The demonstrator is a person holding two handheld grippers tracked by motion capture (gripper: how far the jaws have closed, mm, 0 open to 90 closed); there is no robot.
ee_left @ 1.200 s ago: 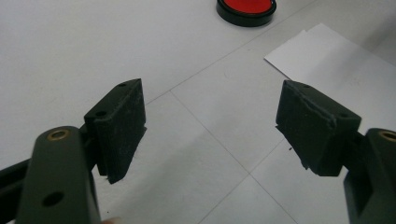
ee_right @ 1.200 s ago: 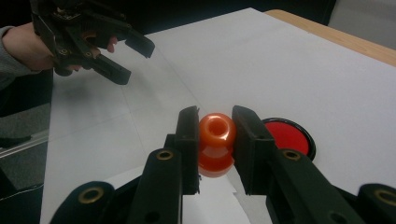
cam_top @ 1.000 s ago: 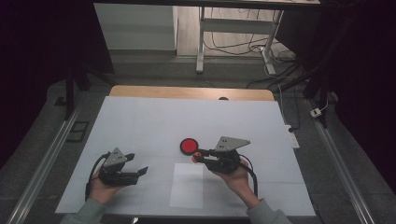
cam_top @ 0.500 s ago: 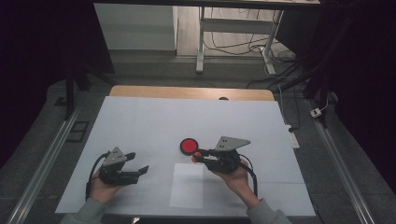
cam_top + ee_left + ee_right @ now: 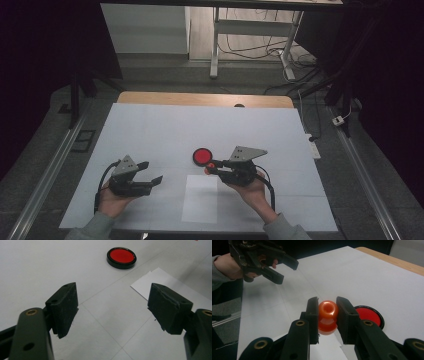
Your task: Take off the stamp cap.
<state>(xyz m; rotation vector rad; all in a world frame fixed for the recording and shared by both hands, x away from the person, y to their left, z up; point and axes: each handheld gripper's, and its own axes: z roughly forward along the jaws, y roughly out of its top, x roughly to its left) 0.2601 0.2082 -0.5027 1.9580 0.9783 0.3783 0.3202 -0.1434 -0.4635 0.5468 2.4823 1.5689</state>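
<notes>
Clamping an orange knob [image 5: 327, 315], the right hand-held gripper [image 5: 327, 315] is hovering beside the red disc [image 5: 202, 156]. The left hand-held gripper [image 5: 112, 307] is gaping wide, empty, over the bench [image 5: 150, 130].

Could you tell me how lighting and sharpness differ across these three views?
High view: dim, dark surroundings, only the white table sheet lit. Left gripper view: red disc crisp, near jaws soft. Right gripper view: glare spots on the orange piece, foreground jaws blurred.
</notes>
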